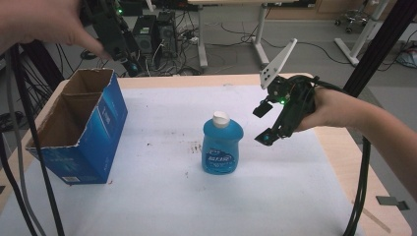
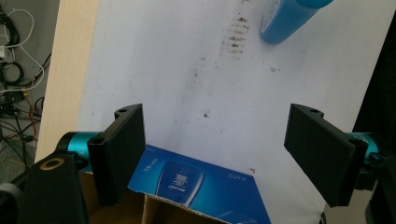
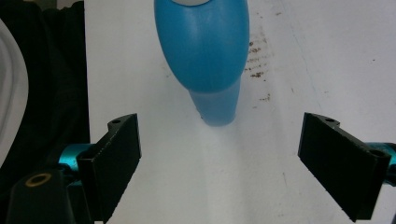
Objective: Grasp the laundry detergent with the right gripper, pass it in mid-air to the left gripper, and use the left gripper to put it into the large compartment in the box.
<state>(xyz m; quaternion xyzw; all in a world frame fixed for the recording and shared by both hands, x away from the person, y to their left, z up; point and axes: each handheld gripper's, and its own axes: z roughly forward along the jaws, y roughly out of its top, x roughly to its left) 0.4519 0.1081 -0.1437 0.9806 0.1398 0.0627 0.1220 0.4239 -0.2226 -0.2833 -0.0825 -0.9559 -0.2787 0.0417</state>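
Observation:
A blue bottle (image 1: 222, 146) with a white cap stands upright in the middle of the white table cover (image 1: 162, 196). To its right my right gripper (image 1: 264, 123) hovers open, a short way off; in its own view the bottle (image 3: 208, 56) rises ahead between the spread jaws of the right gripper (image 3: 238, 168). An open blue cardboard box (image 1: 78, 130) stands at the left. My left gripper (image 1: 118, 42) is held high behind the box. The left gripper (image 2: 219, 156) is open above the box's rim (image 2: 196, 189), with the bottle (image 2: 287, 18) far ahead.
Brown stains (image 1: 194, 146) mark the cover left of the bottle. Cables (image 1: 24, 162) hang down at the left and at the right (image 1: 361, 187). Computer towers (image 1: 157, 32) and table legs stand on the floor beyond the far edge.

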